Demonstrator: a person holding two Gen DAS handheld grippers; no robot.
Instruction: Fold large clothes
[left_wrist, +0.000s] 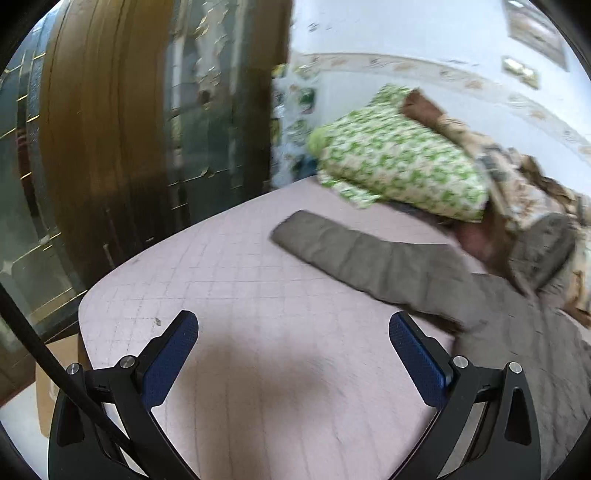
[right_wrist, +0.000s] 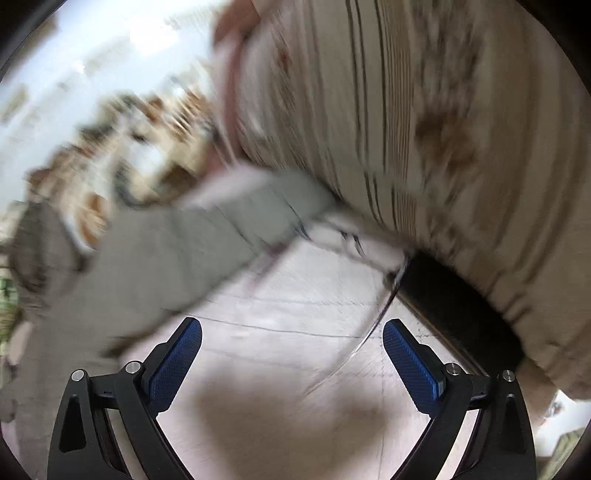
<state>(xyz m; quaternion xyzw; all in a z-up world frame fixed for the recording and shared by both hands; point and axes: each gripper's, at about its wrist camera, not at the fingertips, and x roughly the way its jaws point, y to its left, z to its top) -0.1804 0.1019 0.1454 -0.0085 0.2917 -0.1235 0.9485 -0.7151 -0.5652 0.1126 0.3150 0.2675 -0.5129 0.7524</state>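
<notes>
Hovering over the pink quilted bed (left_wrist: 229, 266), both grippers empty.
Left gripper (left_wrist: 293, 334) and right gripper (right_wrist: 292, 341) have fingers spread wide, pinching nothing; the grey quilted jacket (left_wrist: 491, 314) lies flat ahead, one sleeve (left_wrist: 354, 251) stretched toward a green patterned pillow (left_wrist: 399, 162).

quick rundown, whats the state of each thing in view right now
left gripper: open, nothing between the pads, over the bed
right gripper: open, empty, over the bed
grey jacket: unfolded, flat on the bed, one sleeve stretched out
pink quilted bed cover: spread flat
green patterned pillow: lying at the far side, partly propped on other bedding
</notes>
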